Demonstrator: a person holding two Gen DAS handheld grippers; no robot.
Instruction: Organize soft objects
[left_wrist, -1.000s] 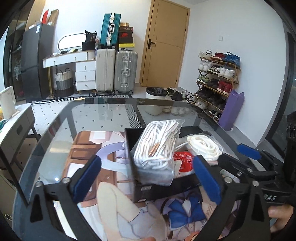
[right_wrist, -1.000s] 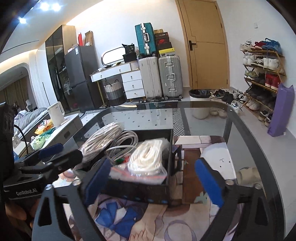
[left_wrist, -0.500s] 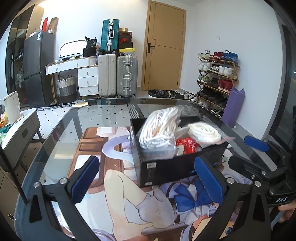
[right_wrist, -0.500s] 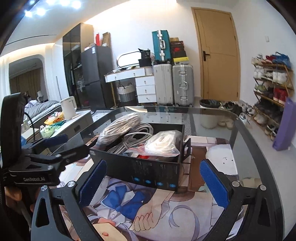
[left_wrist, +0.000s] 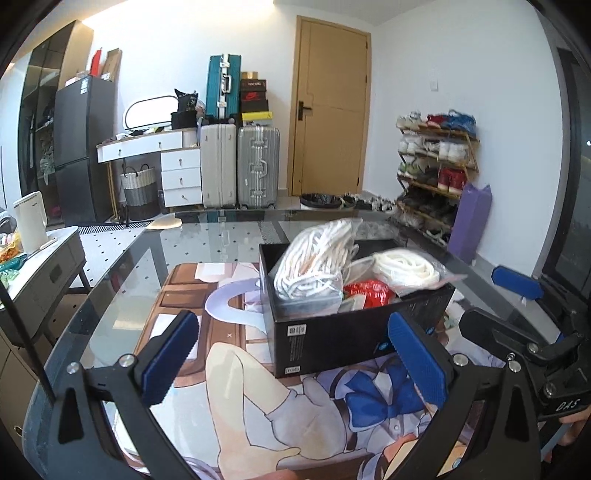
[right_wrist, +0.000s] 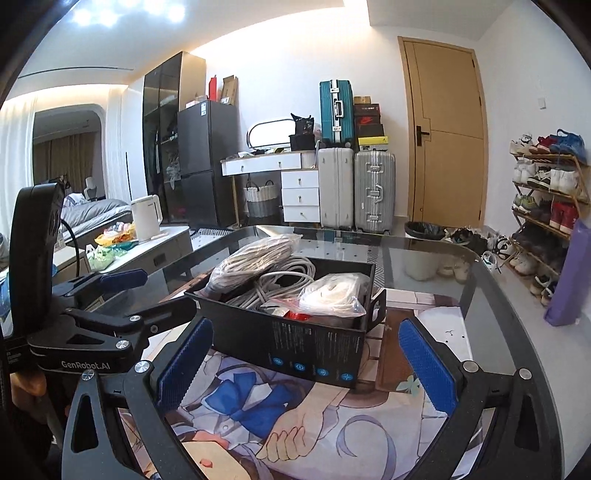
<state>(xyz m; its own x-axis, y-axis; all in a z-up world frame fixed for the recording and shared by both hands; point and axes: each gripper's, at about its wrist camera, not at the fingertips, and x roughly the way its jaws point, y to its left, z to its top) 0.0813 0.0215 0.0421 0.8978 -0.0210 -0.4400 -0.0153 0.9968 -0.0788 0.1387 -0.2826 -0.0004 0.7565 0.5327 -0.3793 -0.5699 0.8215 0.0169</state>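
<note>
As I draw both tools back from the table, the view has dropped lower than it was a second ago: I was looking down into the black box (left_wrist: 354, 325), and now I see its near wall nearly side-on.

On my left, the left gripper (left_wrist: 291, 363) is released, its blue pads spread wide with nothing between them. It hangs over the printed desk mat (left_wrist: 258, 398), short of the box and touching nothing. Just beyond it the tall bagged coil of white rope (left_wrist: 317, 266) leans at the box's left end, sticking up above the rim. Beside it lies a red packet (left_wrist: 367, 291), and further right a flatter bagged rope bundle (left_wrist: 404, 269) whose plastic overhangs the rim.

From the right wrist view the same box shows a loose grey cable coil (right_wrist: 280, 284) in its middle. The right gripper (right_wrist: 306, 363) is also released and empty, jaws apart, set back from the box's front wall.

I judge that the soft things are all gathered in the box now and that pulling back with both tools empty means the packing is done or close to it. The leaning bag looks unsteady; it may want pressing down.
</note>
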